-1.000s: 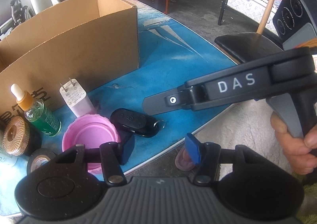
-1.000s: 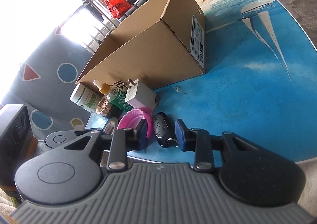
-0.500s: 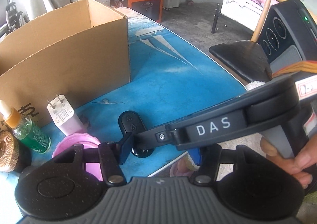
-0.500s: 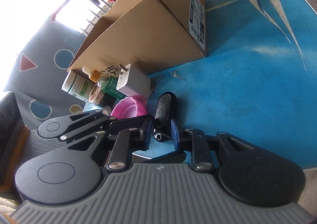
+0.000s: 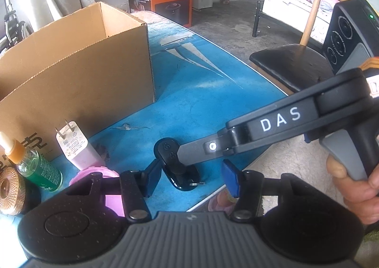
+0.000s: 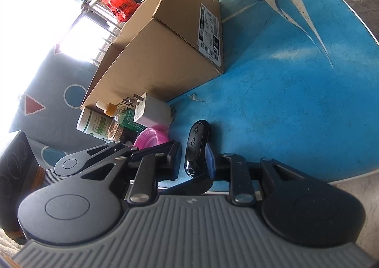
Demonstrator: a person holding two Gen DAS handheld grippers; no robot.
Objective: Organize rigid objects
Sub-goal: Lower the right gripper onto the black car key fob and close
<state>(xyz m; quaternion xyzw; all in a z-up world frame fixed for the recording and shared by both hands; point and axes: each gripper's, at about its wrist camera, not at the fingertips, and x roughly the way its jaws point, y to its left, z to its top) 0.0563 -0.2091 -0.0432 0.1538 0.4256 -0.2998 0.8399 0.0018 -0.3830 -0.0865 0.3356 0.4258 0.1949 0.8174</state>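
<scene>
Now the right gripper has its jaws nearly closed on the black remote, which lies at the near tabletop edge. Left gripper jaws stand half open, empty, just beside it.

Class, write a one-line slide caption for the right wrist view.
Right claw shut on black key fob beside a cardboard box.
</scene>
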